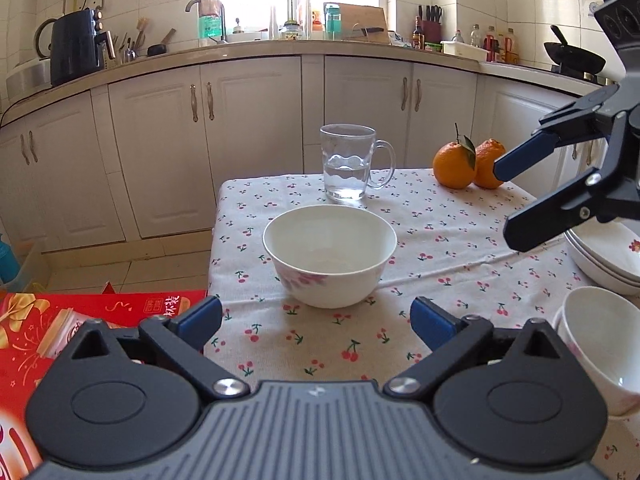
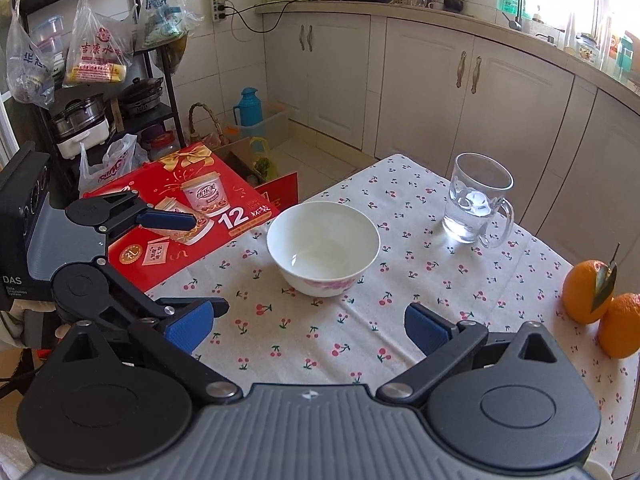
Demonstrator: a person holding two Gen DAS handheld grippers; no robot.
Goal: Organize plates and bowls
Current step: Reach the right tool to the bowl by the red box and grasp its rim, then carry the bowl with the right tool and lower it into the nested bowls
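Note:
A white bowl (image 1: pixel 330 254) with pink flowers stands empty on the cherry-print tablecloth (image 1: pixel 440 248), just ahead of my open left gripper (image 1: pixel 316 318). In the right wrist view the same bowl (image 2: pixel 322 254) sits ahead of my open right gripper (image 2: pixel 308 326). Nothing is between either pair of fingers. At the right edge of the left wrist view are stacked white plates (image 1: pixel 608 256) and a second white bowl (image 1: pixel 600 344). The right gripper (image 1: pixel 508 200) hovers open above and left of the plates. The left gripper (image 2: pixel 210 263) shows open at the table's left edge.
A glass mug (image 1: pixel 348 168) (image 2: pixel 476 208) part full of water stands behind the bowl. Two oranges (image 1: pixel 468 164) (image 2: pixel 600 308) lie at the far right of the table. A red gift box (image 2: pixel 180 216) sits beside the table's left edge. White cabinets (image 1: pixel 248 120) lie beyond.

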